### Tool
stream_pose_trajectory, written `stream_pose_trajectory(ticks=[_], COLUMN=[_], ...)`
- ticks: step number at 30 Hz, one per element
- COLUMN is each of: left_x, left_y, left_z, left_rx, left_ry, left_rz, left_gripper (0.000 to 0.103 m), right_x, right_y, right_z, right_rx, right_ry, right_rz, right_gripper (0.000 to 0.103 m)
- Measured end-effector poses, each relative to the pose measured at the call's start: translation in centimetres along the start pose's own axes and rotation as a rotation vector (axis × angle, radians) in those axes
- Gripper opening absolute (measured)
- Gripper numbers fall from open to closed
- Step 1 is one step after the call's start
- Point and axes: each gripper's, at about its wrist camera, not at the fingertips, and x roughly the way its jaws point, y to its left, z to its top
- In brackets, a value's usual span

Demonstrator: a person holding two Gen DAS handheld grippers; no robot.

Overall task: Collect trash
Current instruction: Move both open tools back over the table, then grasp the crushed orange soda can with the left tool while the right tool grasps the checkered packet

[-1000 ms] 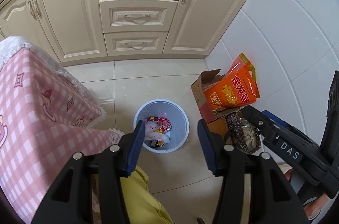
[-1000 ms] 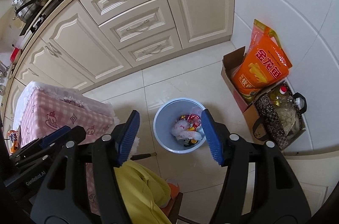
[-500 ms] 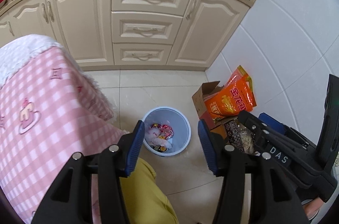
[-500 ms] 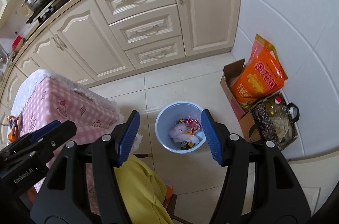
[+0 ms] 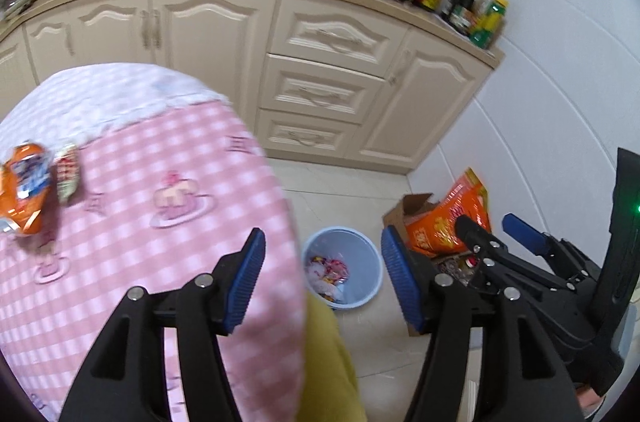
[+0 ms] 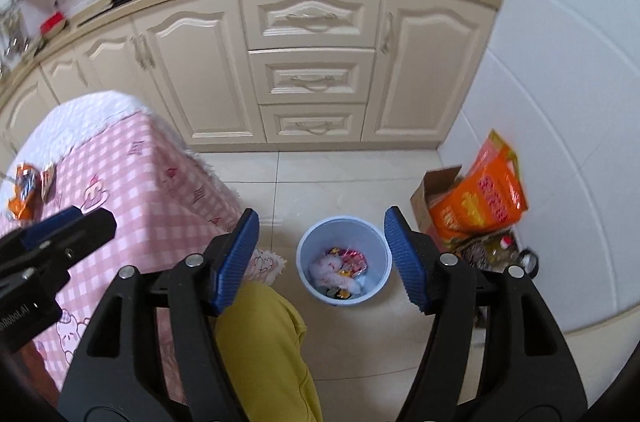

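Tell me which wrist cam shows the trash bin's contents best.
Right wrist. The light blue trash bin sits whole between the open jaws, its wrappers plain to see. In the left wrist view the pink checked tablecloth cuts off the bin's left edge and the frame is blurrier.

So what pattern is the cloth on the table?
Pink and white checks with small cartoon prints on the tablecloth, edged in white; clearest in the left wrist view.

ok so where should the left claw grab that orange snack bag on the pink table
Take the orange snack bag across its crumpled upper half, coming down from above with the open left claw. It lies flat on the pink checked tablecloth, so only a top pinch catches it. A smaller wrapper sits close beside it; stay clear of that.
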Motion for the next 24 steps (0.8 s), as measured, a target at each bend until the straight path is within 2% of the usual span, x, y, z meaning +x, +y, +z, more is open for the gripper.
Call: stream_pose_trajectory(ticks=[12, 24], left_x=[-5.0, -8.5], left_y=[10.0, 19.6], left_z=[-1.7, -3.3], left_rx=[-0.164, -0.341], left_ry=[-0.054, -0.094], left_rz=[0.056, 0.124], left_gripper=[0.062, 0.063], right_x=[-1.2, -0.1], right_y=[11.5, 22.7], right_z=[1.2, 1.3], right_rx=[-0.206, -0.404], right_ry=[-0.034, -0.014], right_rz=[0.055, 0.128], right_gripper=[0.065, 0.065])
